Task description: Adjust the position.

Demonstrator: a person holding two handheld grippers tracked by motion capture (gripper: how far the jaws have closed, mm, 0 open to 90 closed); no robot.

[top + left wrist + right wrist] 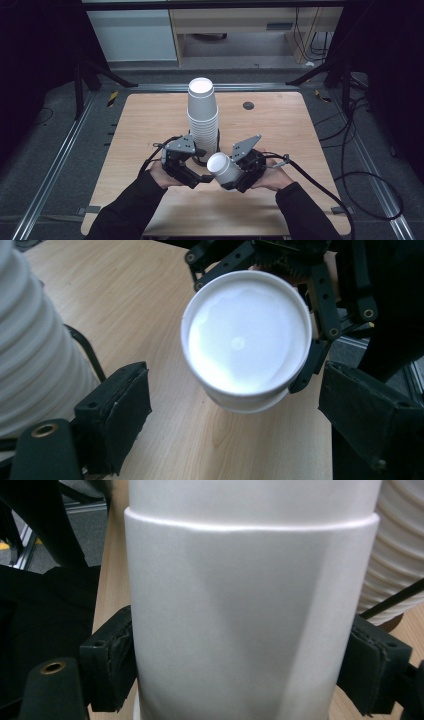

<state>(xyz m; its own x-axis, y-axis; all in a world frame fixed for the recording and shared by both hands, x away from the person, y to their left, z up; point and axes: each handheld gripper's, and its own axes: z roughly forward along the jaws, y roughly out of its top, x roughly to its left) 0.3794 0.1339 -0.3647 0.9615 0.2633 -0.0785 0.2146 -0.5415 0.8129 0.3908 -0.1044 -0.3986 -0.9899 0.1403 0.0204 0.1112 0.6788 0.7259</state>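
Presently the right gripper (234,181) is clamped on a white paper cup (225,170), its pads (107,662) pressing both walls; a crease in the cup's side, seen in the right gripper view, suggests the squeeze is already deforming it. The cup is held clear of the wooden table (280,125), tipped with its closed base toward the left gripper (205,178), whose jaws stand apart and empty just short of it. Risk: more pressure could crush the cup, or closing in at an angle could knock it loose. Beyond stands a tall stack of paper cups (202,117); a careless sweep of either hand might topple it.
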